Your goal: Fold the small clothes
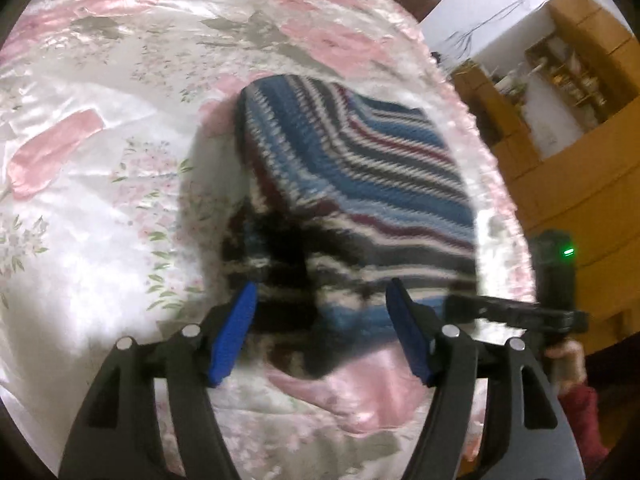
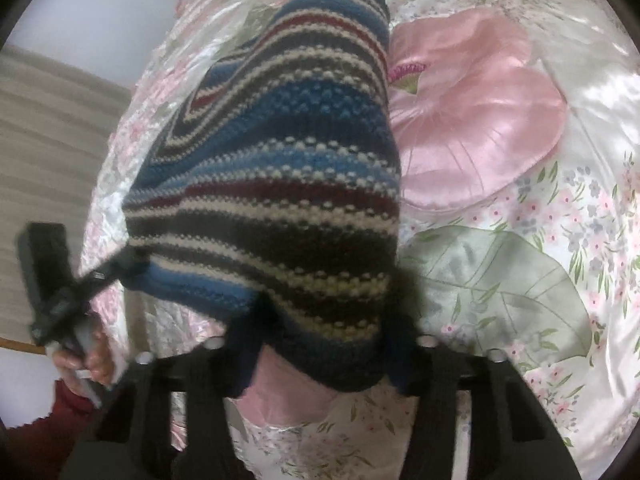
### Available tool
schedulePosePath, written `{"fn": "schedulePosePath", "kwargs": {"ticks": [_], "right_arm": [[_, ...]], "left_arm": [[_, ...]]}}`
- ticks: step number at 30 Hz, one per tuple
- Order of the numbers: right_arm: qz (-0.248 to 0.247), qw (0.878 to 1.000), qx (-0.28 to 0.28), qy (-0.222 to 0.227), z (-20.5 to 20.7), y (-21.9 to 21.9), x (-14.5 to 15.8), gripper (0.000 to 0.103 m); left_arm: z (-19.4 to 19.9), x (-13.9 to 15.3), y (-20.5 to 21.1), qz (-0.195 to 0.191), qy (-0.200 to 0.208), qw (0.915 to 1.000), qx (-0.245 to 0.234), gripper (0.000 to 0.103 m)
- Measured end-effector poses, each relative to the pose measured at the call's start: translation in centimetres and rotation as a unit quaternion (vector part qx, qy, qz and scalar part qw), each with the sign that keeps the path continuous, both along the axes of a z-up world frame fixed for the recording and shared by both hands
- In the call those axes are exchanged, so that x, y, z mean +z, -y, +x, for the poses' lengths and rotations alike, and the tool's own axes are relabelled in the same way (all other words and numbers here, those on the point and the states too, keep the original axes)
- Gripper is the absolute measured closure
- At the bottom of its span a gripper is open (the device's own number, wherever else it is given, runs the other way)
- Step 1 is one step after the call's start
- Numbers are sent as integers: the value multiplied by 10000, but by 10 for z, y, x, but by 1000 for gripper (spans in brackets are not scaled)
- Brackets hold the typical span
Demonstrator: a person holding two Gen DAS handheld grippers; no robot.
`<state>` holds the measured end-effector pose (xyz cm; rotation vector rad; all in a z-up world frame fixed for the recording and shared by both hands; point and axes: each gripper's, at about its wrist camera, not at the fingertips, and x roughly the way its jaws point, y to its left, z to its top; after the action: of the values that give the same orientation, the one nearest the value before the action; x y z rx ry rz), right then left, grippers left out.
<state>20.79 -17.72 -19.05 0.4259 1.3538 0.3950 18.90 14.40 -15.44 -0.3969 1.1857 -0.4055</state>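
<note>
A small knitted garment (image 1: 352,184) with blue, white, maroon and dark stripes lies bunched on the bed. In the left wrist view my left gripper (image 1: 322,332) is open, its blue pads (image 1: 236,336) wide apart on either side of the garment's blurred near edge. In the right wrist view the garment (image 2: 280,184) fills the middle, and its near hem sags between the spread dark fingers (image 2: 244,360) of my right gripper (image 2: 322,360), which is open. Each view shows the other gripper at the garment's side corner: the right gripper (image 1: 516,314), the left gripper (image 2: 60,288).
The bed wears a shiny white satin cover (image 1: 100,200) with pink flowers and green leaves (image 2: 500,280). Its edge curves past the garment, with yellow wooden cupboards (image 1: 560,120) beyond. A person's hand (image 1: 568,356) and red sleeve hold the right gripper.
</note>
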Motion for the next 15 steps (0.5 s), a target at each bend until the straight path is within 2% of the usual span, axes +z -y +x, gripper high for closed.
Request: {"fn": "schedulePosePath", "kwargs": {"ticks": [1,4,6,9,11,15], "right_arm": [[43,10000,-13,-1,0,3,1,74],[148,9999,-57,67,-2,13,11,80],[60,9997,-77,229,-4,16,21,81],[-210,9987,-80,449,-5,19,31,81],[-254,9991,-110,322,-3,16,21,81],[-417,9990,-124,142,-1,7,1,79]], "left_arm": [[1,-7,0,6,-135,9999,3,44],[0,-22,-4,-199,-378,9990,125,51],[-5,-19,0,-205,-311,9993,75,55],[-12,-19,12,-22,-199,9998,-91,55],[-13,-25,15,101,-142,9997,-145,55],[-7,-35,7,-214,-310,9993,-6,55]]}}
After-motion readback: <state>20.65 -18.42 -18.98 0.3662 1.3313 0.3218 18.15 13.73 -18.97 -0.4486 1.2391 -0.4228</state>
